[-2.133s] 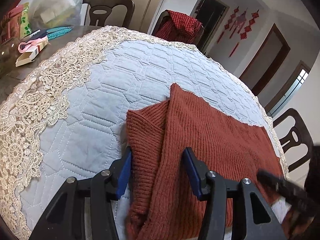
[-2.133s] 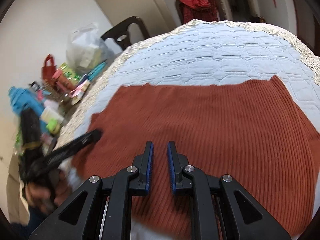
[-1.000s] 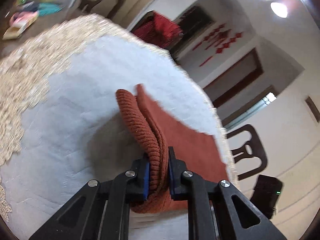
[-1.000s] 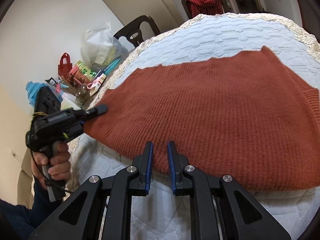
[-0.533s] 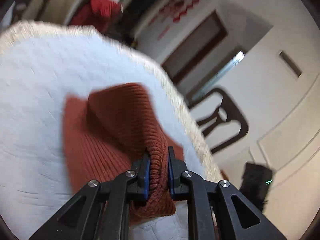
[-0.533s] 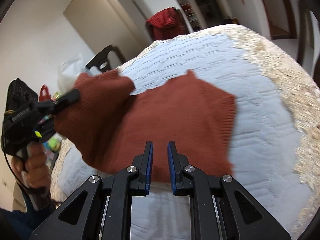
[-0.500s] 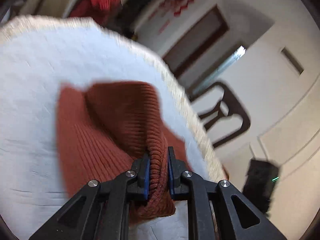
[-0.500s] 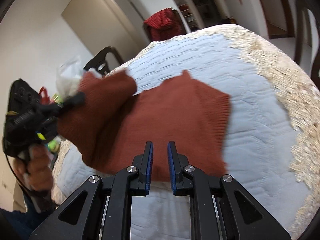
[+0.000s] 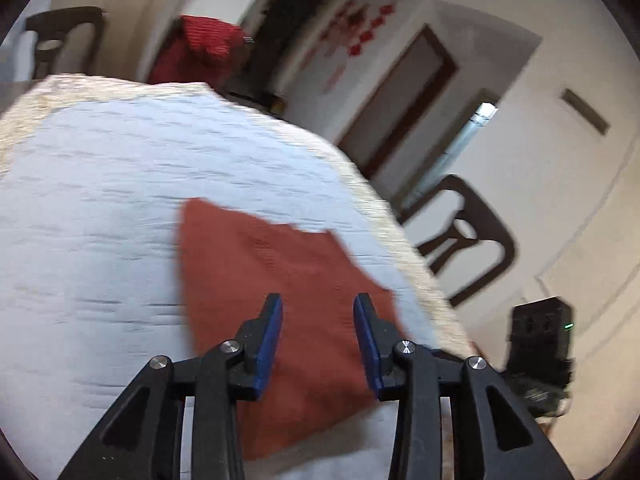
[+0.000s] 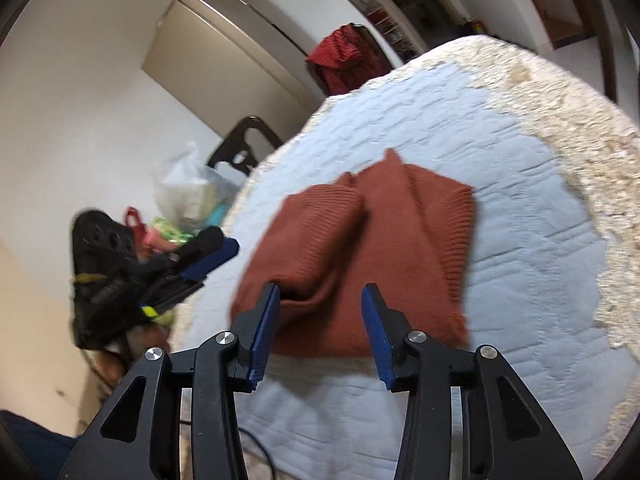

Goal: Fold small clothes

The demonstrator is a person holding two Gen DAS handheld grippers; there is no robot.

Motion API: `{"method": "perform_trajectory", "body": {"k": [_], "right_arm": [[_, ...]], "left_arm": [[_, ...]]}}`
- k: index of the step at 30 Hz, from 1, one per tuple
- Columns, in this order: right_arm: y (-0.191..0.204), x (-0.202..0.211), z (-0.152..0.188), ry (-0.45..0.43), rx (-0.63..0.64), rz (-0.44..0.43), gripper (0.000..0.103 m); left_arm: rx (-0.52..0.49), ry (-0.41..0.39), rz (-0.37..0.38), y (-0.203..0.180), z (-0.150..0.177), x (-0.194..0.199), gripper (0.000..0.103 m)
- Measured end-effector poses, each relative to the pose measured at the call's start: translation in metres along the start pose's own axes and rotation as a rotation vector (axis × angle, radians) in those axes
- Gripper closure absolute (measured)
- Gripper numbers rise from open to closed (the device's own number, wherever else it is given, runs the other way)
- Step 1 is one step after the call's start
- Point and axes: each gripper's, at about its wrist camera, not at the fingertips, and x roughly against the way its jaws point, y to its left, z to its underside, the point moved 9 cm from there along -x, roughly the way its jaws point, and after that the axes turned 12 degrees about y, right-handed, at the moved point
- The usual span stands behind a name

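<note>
Lace-edged quilted tablecloth [image 10: 500, 128] under folded rust sweater [image 10: 384, 240], bags [image 10: 188, 196] beyond; left claw [image 9: 317, 312], right claw [image 10: 320, 304] both opening, empty.

The folded sweater [image 10: 372, 248] lies on the table [image 10: 532, 240] near its front edge, with bags [image 10: 188, 196] at the left edge and a chair [image 10: 244, 148] behind.

Motion blur smears the quilted surface [image 9: 100, 208] and the sweater [image 9: 280, 280] in the left wrist view. In the right wrist view the left claw [image 10: 208, 254] is blurred, its hand mostly hidden behind it. The items beside the bag [image 10: 188, 188] are too small to identify.
</note>
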Motion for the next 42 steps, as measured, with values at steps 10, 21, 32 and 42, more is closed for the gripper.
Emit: {"method": "perform_trajectory", "body": {"k": [10,21,32,42], "right_arm": [[-0.004,-0.044,-0.018,0.132,-0.141,-0.124,0.043],[-0.001,-0.075,-0.019,0.215,-0.090,0.005,0.072],[0.002,-0.016,-0.040,0.045,-0.001,0.022,0.085],[-0.057,-0.002,-0.008,0.047,-0.093,0.077,0.082]], "left_arm": [[0.006,0.015,-0.098,0.030,0.021,-0.021,0.064],[-0.014,0.008,-0.116,0.031,0.022,-0.028,0.062],[-0.102,-0.014,-0.074,-0.007,-0.001,-0.022,0.062],[-0.154,0.052,-0.101,-0.020,0.020,-0.049,0.062]]}}
